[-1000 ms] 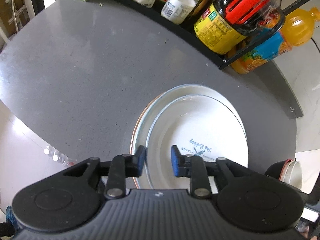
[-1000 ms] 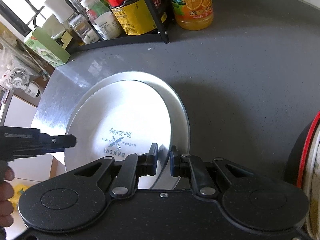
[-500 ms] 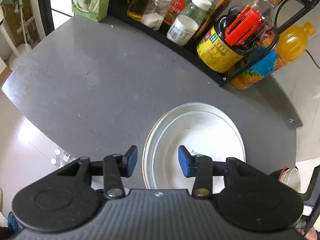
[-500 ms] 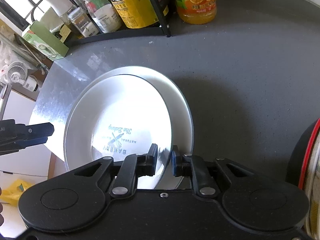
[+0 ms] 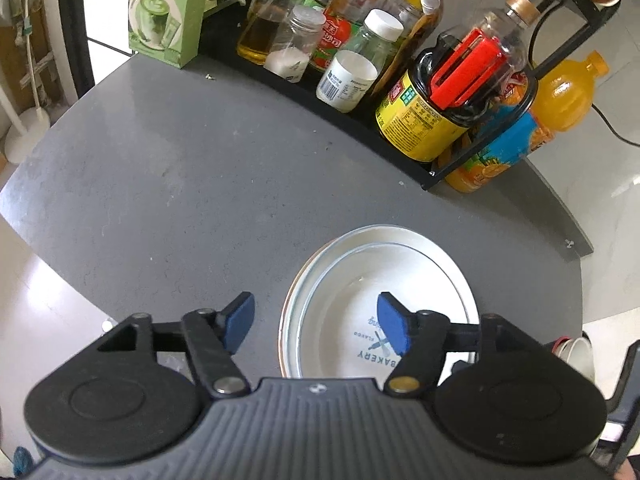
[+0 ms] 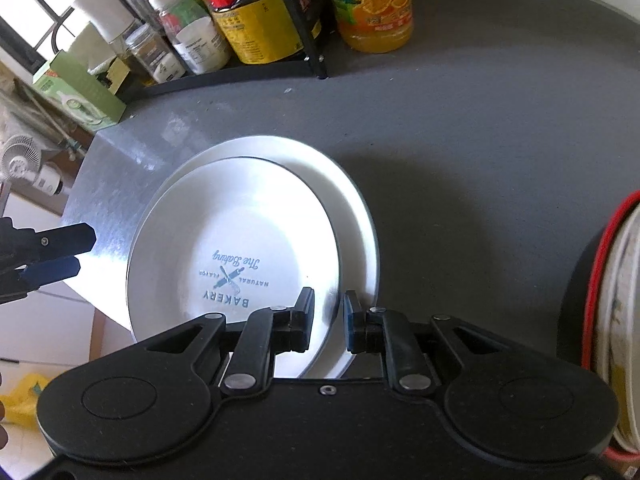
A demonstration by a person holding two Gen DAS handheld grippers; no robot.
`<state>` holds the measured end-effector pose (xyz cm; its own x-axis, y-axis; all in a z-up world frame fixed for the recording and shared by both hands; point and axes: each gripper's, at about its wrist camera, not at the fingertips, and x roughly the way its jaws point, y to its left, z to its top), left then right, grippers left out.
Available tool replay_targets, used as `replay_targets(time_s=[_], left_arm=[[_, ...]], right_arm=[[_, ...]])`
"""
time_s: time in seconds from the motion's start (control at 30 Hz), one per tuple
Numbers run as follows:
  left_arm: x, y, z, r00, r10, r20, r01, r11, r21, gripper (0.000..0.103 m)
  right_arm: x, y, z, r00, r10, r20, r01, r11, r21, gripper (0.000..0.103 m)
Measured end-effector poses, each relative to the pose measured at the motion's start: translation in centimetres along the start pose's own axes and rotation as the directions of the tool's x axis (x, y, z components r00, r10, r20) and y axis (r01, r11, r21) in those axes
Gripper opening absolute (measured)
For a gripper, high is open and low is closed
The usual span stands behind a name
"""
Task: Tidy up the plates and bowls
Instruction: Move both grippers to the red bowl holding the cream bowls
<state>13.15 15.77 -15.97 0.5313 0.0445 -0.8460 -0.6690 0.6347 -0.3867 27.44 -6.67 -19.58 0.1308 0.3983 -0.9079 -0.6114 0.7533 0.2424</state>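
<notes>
Plates lie stacked on the grey bench (image 5: pixel 180 168): a white plate with blue "BAKERY" print (image 6: pixel 236 256) sits inside a larger white plate (image 6: pixel 352 216), a little off centre, so the larger rim shows as a crescent on the far and right side in the right wrist view. The stack rests near the front edge of the bench.

The right gripper (image 6: pixel 329 320) is at the near right rim of the printed plate. Its jaws are narrow, one on the inside of the rim and one on the outside, with a small gap still visible on each side, so they are close around the rim but not clearly pressing it.

The left gripper (image 5: pixel 316 322) hangs over the left side of the stack with its jaws wide apart. The left blue pad (image 5: pixel 240 320) is over bare bench and the right pad is above the plate, not touching it as far as I can tell. In the right wrist view this gripper appears at the left border, beside the plates.

At the back of the bench stands a black rack (image 5: pixel 360 120) with bottles and jars, a bottle of orange juice (image 5: pixel 520 136) beside it, and a green carton (image 5: pixel 168 8) on the left. A red-rimmed bowl (image 6: pixel 616 320) is at the right edge, well apart from the plates.
</notes>
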Motion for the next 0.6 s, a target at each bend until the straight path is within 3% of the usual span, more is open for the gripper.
replay_targets(time_s=[0.17,0.3,0.47,0.6], left_arm=[[0.2,-0.8,0.3,1.0,-0.007,-0.008,0.008,0.999,0.039,0.07],[0.3,-2.4,0.6,1.0,-0.017,-0.003,0.017,0.996,0.089,0.077],[0.1,-5.0,0.8,1.0,-0.028,0.015,0.025,0.991,0.131,0.079],[0.2,-7.7,0.6,0.999,-0.023,0.032,0.017,0.986,0.167,0.087]], right_arm=[[-1.5,0.0,-0.5,0.999,-0.02,0.049,0.018,0.999,0.039,0.017],[-3.6,-0.2,-0.7,0.993,-0.018,0.115,0.013,0.999,0.044,0.029],[-5.9,-1.5,-0.6,0.987,-0.014,0.163,0.004,0.998,0.06,0.032],[-7.8,-2.9,-0.3,0.975,-0.012,0.22,-0.003,0.998,0.065,0.048]])
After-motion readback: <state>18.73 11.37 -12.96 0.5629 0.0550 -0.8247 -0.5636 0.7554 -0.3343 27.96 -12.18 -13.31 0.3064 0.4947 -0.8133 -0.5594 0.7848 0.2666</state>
